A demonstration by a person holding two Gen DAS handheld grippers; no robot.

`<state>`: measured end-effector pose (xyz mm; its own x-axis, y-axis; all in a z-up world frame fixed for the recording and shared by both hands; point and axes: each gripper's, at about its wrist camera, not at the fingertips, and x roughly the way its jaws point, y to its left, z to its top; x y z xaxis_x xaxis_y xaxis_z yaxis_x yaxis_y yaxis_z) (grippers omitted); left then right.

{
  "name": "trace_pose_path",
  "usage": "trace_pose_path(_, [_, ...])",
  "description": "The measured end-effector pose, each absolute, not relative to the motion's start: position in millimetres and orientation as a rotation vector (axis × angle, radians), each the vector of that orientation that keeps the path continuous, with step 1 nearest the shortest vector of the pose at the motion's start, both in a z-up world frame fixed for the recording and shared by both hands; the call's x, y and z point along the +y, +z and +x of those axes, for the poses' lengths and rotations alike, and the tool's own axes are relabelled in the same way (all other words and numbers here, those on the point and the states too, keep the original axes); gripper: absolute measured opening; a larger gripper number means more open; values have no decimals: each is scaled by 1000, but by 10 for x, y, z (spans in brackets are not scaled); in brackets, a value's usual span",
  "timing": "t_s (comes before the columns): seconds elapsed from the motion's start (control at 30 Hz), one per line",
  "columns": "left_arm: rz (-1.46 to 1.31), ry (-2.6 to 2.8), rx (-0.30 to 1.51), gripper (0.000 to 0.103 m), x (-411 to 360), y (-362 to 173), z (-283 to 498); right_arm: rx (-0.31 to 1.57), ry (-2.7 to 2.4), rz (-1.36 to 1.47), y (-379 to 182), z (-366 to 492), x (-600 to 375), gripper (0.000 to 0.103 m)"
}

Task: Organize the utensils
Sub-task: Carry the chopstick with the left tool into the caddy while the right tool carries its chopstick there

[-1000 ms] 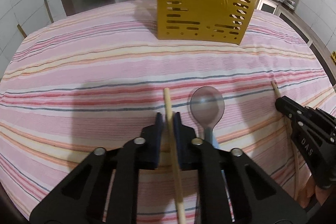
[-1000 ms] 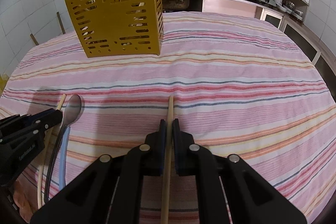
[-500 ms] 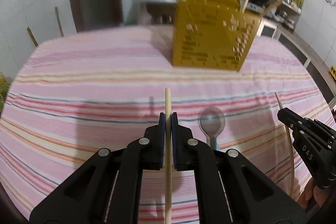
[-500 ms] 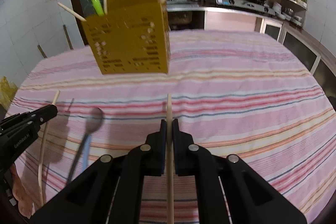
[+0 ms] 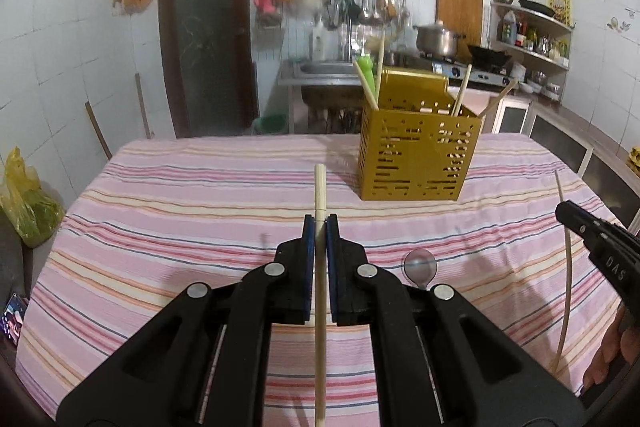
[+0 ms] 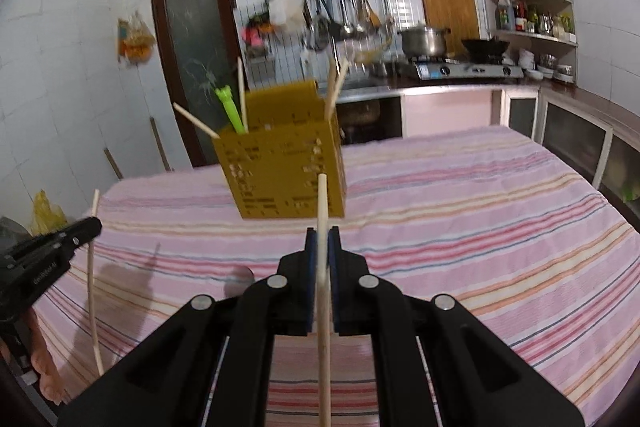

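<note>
Left gripper (image 5: 320, 223) is clamped on a pale wooden chopstick (image 5: 320, 195), stick running straight along the fingers, tip poking out ahead, lifted above the table. Right gripper (image 6: 323, 237) pinches a second pale wooden chopstick (image 6: 322, 203) the same way, also off the surface. Each gripper shows at the edge of the other's view (right one at (image 5: 596, 239), left one at (image 6: 52, 247)).

Yellow perforated plastic utensil caddy (image 5: 416, 151) stands upright on the table, well ahead of both grippers. It already holds several wooden chopsticks (image 5: 462, 91) leaning at angles, plus a green plastic utensil handle (image 6: 230, 105).

Clear plastic spoon (image 5: 419, 264) lies flat on the cloth, just right of the left gripper's fingers, bowl toward the caddy.

Surface: table under a pink striped tablecloth (image 5: 180, 211), stripes running crosswise, some wrinkles.

Room: white tiled walls, dark-framed frosted glass door (image 5: 208, 27), steel sink (image 5: 320, 71) behind the table, rack of hanging ladles (image 5: 360, 3), steel pot on a gas stove (image 6: 426, 41), black wok (image 6: 484, 47), wooden cutting board (image 6: 448, 3) against the wall, corner shelves with bottles (image 6: 528, 15), yellow plastic bag (image 5: 24, 203) on the floor at left
</note>
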<state>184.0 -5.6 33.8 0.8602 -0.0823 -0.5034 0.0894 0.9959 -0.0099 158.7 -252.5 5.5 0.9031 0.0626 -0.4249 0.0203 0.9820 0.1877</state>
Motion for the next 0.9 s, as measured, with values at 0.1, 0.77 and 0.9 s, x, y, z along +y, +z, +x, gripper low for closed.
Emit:
trace_pose_path(0.1, [25,-89,491,4,-23,367,1736,402,12,175,109,1514,-2509,6])
trace_pose_path(0.77, [-22,-86,341,4,204,624,1360,219,-7,108,422,1215,-2361,6])
trace_pose_path(0.9, [-29,-89,319,4,193,697,1362,195,-11,94,495,1204,-2322,6])
